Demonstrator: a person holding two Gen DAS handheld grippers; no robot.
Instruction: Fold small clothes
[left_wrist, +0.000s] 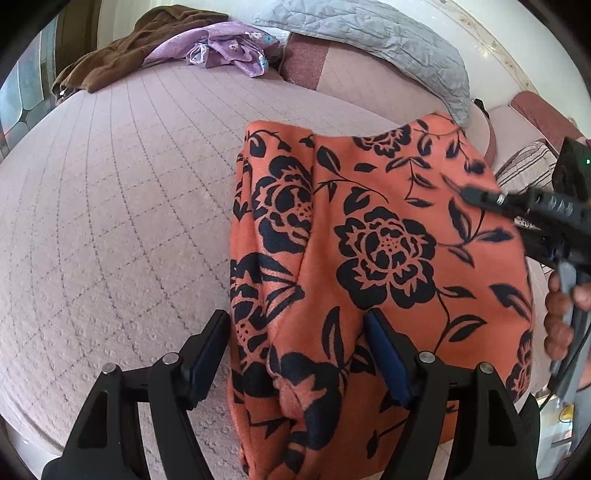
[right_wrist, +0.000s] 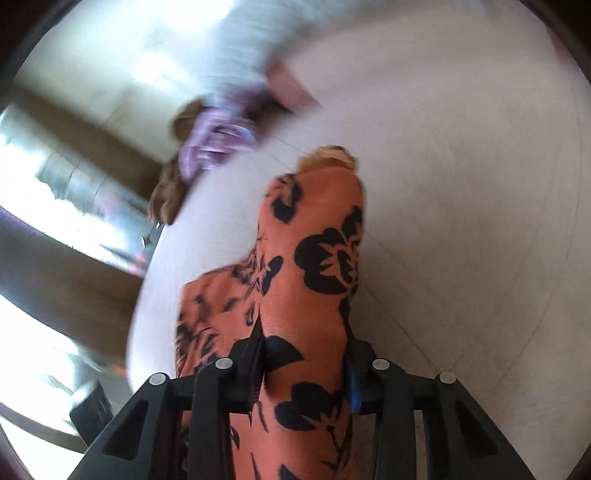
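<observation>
My right wrist view is smeared with blur: beyond the orange flowered garment (right_wrist: 317, 258) I can only make out a purple patch (right_wrist: 207, 147) and a brownish lump (right_wrist: 170, 195) on the pale bed (right_wrist: 461, 221), and the room at the left edge is just glare. What is sharp there is the right gripper (right_wrist: 306, 373), its jaws pinched on a raised fold of the garment, which fills the gap between them and runs out of the bottom of the picture.

The left wrist view is clear and shows what the other cannot: the garment lies folded on the quilted bed (left_wrist: 110, 221), with purple clothes (left_wrist: 229, 48) and a brown garment (left_wrist: 110, 62) bunched at the far edge and a grey pillow (left_wrist: 369, 40) behind. The left gripper (left_wrist: 295, 354) has its jaws spread wide, straddling the garment's near left part; I cannot tell whether the pads touch the cloth. The right gripper (left_wrist: 476, 194) enters from the right, its tip over the garment, a hand (left_wrist: 561, 317) on its handle partly cut off.
</observation>
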